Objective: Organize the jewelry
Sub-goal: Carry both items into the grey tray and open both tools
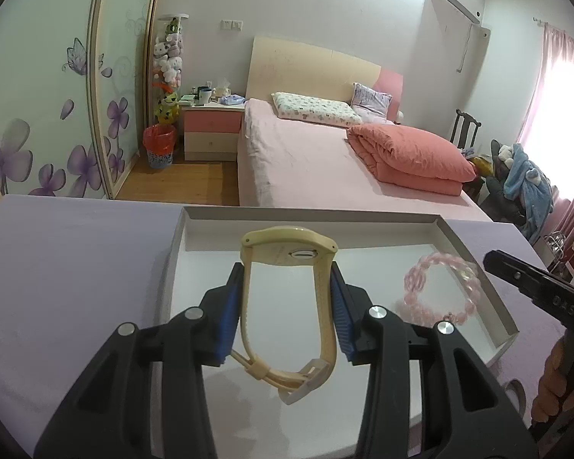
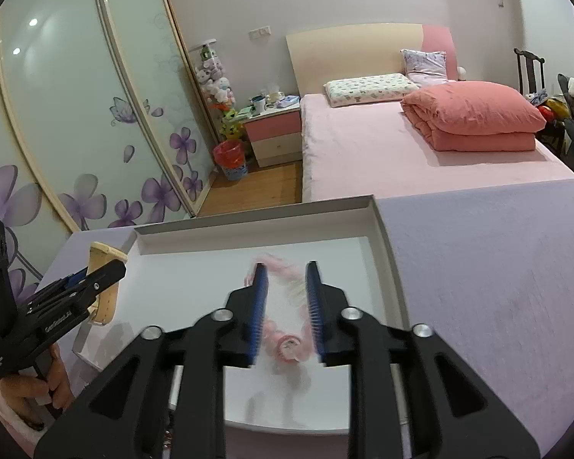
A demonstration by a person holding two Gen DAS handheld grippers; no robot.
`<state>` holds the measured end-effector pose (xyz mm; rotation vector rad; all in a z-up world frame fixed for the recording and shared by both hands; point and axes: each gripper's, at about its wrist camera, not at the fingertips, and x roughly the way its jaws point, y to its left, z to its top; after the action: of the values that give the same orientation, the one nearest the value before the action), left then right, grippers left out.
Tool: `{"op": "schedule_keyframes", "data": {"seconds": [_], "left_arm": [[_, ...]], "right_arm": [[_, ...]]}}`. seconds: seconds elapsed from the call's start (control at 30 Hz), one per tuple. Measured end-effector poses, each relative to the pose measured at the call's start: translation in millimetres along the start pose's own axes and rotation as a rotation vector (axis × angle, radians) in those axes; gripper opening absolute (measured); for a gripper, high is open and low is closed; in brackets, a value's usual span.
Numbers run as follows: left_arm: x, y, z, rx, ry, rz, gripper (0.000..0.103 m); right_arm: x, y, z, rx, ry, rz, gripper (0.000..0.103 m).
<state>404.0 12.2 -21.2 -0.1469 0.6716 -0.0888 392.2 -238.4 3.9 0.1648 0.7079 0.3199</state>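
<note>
A cream wristwatch [image 1: 287, 248] hangs over a shallow white box [image 1: 195, 237], its looped strap squeezed between the blue pads of my left gripper [image 1: 287, 279], which is shut on it. A pink bead bracelet [image 1: 440, 287] is in the right half of the box. In the right wrist view the bracelet [image 2: 287, 344] is blurred and loose between the pads of my right gripper [image 2: 287, 279], which stands open over the box [image 2: 248, 237] without pressing on the beads. The left gripper [image 2: 95, 279] with the watch [image 2: 107, 256] shows at the left.
The box rests on a lavender-covered table [image 2: 478, 267]. Beyond the table's far edge are a pink bed [image 1: 306, 160], a folded quilt [image 1: 409, 157], a nightstand [image 1: 210, 130] and a sliding wardrobe [image 1: 38, 114]. A hand [image 2: 53, 378] grips the left gripper's handle.
</note>
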Motion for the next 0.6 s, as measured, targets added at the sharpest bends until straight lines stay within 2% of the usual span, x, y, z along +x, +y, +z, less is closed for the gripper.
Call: {"op": "schedule_keyframes", "data": {"seconds": [0.07,0.3,0.4,0.6], "left_arm": [[6.2,-1.4,1.0,-0.005,0.007,0.002,0.042],[15.4,-0.5,-1.5,-0.014,0.024,0.008,0.047],[11.9,0.6,-1.2,-0.008,0.008,0.015,0.051],[-8.5,3.3,1.3,-0.001,-0.033,0.025,0.051]], "right_arm": [[-4.9,-1.1,-1.4,-0.005,-0.019,-0.008,0.043],[-8.0,2.5,-3.0,-0.036,-0.029,-0.015,0.043],[-6.9,3.7,-0.7,-0.042,-0.027,-0.017,0.043],[-20.6,9.1,-4.3,-0.062,-0.046,-0.024,0.043]]}}
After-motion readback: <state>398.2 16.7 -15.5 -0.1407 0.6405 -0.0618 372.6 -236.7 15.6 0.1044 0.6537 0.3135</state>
